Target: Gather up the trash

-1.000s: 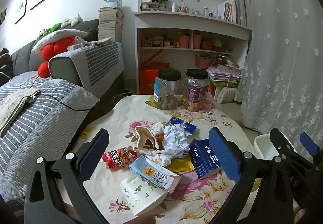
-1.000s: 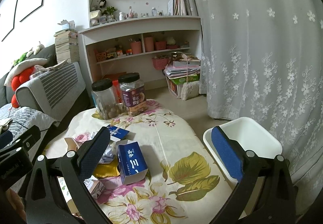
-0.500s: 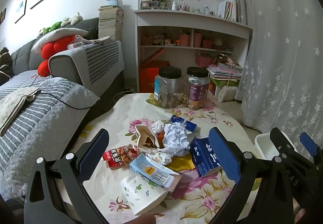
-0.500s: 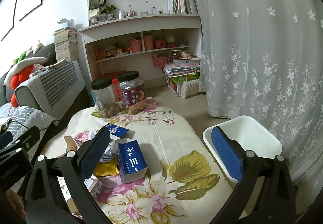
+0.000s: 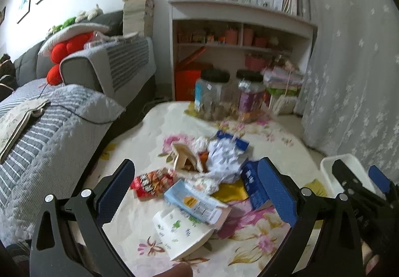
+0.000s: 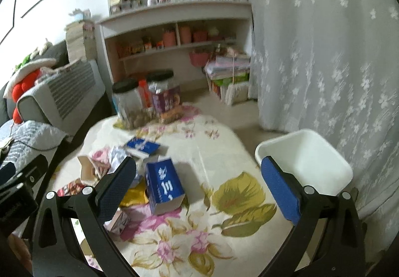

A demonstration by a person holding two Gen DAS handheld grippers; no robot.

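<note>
Two grippers, both with jaws spread wide and holding nothing. Left gripper (image 5: 197, 193) hovers over the trash pile on the floral table (image 5: 154, 132); right gripper (image 6: 199, 183) hangs above the table's near right part.

Change versus 0.5 s ago: both views are now motion-blurred and the scene has shifted. In the left view the pile sits slightly higher and nearer; the jaw spread is unchanged. In the right view the blue box (image 6: 163, 184) has moved from 7 o'clock of centre to between the fingers, nearer the left pad.

Pile contents, left view: crumpled white paper (image 5: 224, 159) at centre, red snack wrapper (image 5: 149, 183) at its 8 o'clock, light-blue carton (image 5: 197, 204) at 6 o'clock lying on a white paper cup (image 5: 182, 232), yellow wrapper (image 5: 230, 192) touching the blue box (image 5: 253, 186) at 4 o'clock.

White bin (image 6: 306, 157) stands off the table at 3 o'clock. Two dark-lidded jars (image 6: 147, 99) at the table's 12 o'clock edge.
</note>
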